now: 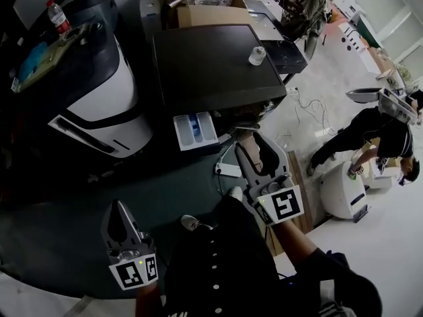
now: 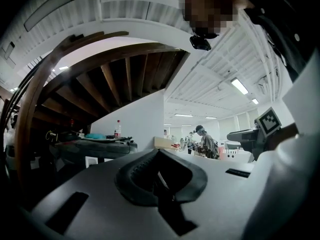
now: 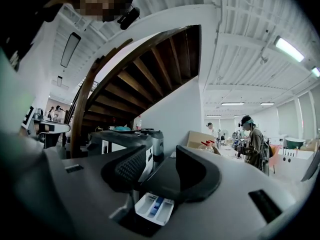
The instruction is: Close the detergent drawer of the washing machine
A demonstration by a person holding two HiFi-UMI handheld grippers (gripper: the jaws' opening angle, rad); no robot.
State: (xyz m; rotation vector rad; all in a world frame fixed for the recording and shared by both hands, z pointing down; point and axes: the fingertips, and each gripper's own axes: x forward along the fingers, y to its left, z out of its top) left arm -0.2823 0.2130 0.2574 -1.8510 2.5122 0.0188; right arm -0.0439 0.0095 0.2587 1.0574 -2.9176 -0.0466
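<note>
1. Detergent drawer (image 1: 195, 131): pulled out of the washing machine (image 1: 211, 65) front at its upper left corner. It's white, with a blue insert in the middle compartment. Not closed.
2. Right gripper (image 1: 259, 152): jaws spread wide, nothing gripped. In the head view it sits just right of the drawer and nearer the person, not touching it. In the right gripper view the drawer (image 3: 154, 206) shows low in the gap between the two pads, with clear space around it.
3. Left gripper (image 1: 119, 215): well apart from the drawer, low and left in the head view, over dark floor. In the left gripper view its fingertips meet at a point and nothing is between them, so it's closed and empty.
4. Washer top: dark and flat, with a small white roll (image 1: 256, 55) near its right edge.
5. Left of the washer: a bigger black-and-white machine (image 1: 99, 98), with a red-capped bottle (image 1: 58, 15) on top.
6. Behind the washer: a cardboard box (image 1: 205, 12).
7. Floor below the drawer: a white power strip (image 1: 228, 169).
8. Right side: a person (image 1: 370, 134) in dark clothes is bent over a white unit (image 1: 344, 193).
</note>
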